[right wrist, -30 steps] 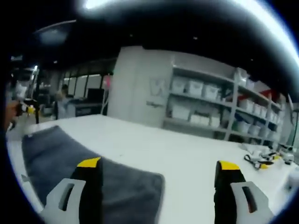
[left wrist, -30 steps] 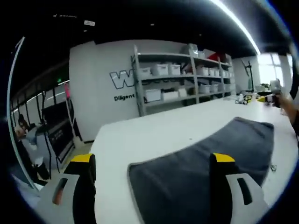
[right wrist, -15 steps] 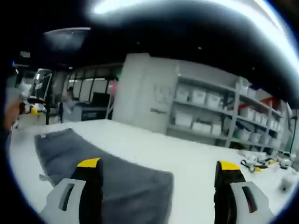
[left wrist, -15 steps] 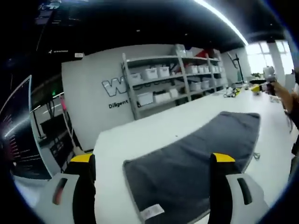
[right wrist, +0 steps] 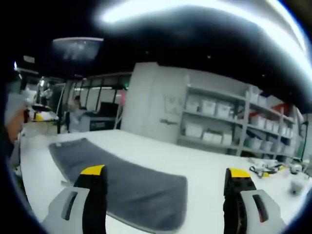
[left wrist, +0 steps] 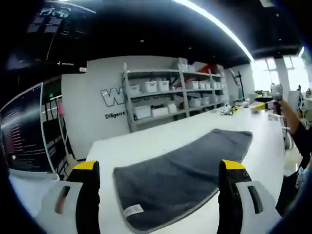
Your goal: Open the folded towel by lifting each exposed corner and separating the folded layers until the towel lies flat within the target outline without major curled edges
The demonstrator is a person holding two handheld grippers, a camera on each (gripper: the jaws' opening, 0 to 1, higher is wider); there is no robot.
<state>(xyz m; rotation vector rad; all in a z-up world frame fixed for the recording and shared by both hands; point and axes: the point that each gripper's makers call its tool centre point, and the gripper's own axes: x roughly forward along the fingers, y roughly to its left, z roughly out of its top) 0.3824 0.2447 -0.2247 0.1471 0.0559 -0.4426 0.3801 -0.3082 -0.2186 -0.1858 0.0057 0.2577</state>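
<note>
Towel (left wrist: 180, 178): grey, folded long, flat on the white worktop (left wrist: 146, 144); label corner nearest.
Left hand-held gripper (left wrist: 158, 187): wide, empty, above towel for approach.
Right hand-held gripper (right wrist: 165, 192): wide, empty, likewise.

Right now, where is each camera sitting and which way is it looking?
Left gripper view: rides on the left gripper, above one end of the gray towel, looking along it toward the shelves; its own yellow-tipped jaws stand open, and a person's hand shows far right.
Right gripper view: rides on the right gripper, above the towel's other end, facing the same shelves; its jaws stand open too.
Both share the towel, white table and shelves.
</note>
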